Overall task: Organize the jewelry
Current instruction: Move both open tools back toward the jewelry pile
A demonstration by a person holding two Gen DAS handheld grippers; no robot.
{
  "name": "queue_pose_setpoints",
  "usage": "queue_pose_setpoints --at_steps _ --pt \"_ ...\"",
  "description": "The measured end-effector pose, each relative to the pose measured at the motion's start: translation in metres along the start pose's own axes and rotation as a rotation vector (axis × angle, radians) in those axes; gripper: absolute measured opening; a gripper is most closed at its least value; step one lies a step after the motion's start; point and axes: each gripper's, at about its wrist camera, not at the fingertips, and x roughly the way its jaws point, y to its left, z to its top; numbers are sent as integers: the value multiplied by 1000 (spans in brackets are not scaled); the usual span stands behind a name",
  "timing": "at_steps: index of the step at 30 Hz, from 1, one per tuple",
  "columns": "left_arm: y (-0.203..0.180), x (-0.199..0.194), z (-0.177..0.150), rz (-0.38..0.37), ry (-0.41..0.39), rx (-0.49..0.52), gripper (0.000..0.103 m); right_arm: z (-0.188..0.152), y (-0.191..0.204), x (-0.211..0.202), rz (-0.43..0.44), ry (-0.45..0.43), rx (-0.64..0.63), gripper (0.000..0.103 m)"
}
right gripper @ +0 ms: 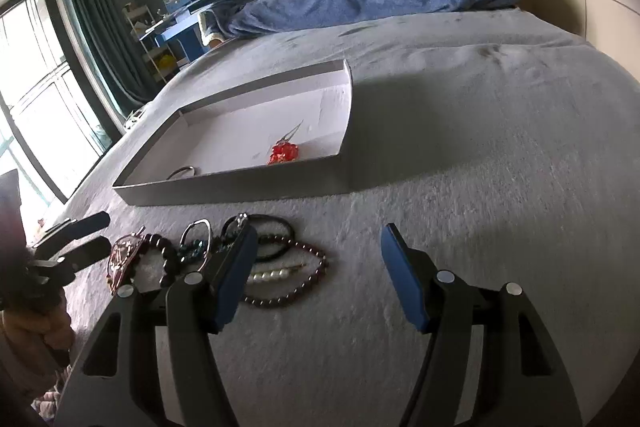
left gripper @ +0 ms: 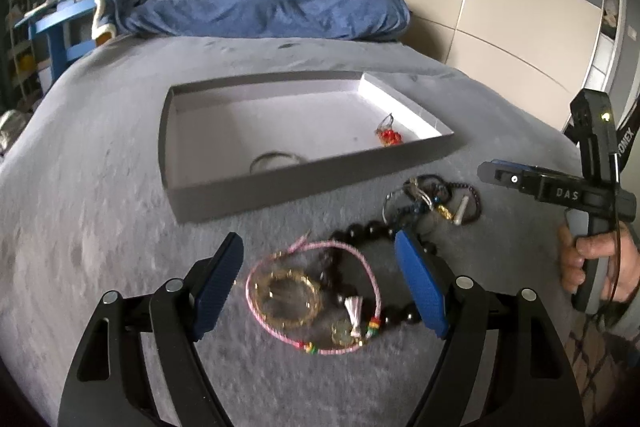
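A: The left gripper [left gripper: 318, 281] stands wide open, empty, over the pink cord bracelet [left gripper: 316, 301] (gold ring inside it).

B: The right gripper [right gripper: 316, 277] gapes too, holding nothing; beads [right gripper: 280, 279] lie beside its left finger. The grey tray [left gripper: 240, 187] rests on the grey bedspread [left gripper: 100, 227].

Two low wrist views, angled down, close over shared tray [left gripper: 224, 201] and jewelry pile [right gripper: 256, 259].
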Motion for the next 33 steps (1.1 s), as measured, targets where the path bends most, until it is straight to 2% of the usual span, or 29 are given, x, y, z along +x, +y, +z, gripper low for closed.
queue_pose_setpoints --at_steps 8,11,16,21,30,32,33 --pt "13 -2 -13 -20 -14 -90 79 -22 31 2 -2 53 -137 65" --pt "17 0 -15 -13 6 -117 79 -24 37 3 -13 60 -168 65" --pt "17 0 -16 -15 4 -115 79 -20 38 3 29 51 -135 65" --pt "20 0 -15 -21 8 -126 79 -14 46 15 55 88 -142 65" --pt "19 -4 -16 -38 -10 -112 79 -12 50 38 5 165 -165 71" --pt "17 -5 -17 -42 -16 -101 79 -13 50 39 1 166 -170 70" --pt "16 -5 -17 -43 -19 -96 79 -14 49 38 3 162 -167 65"
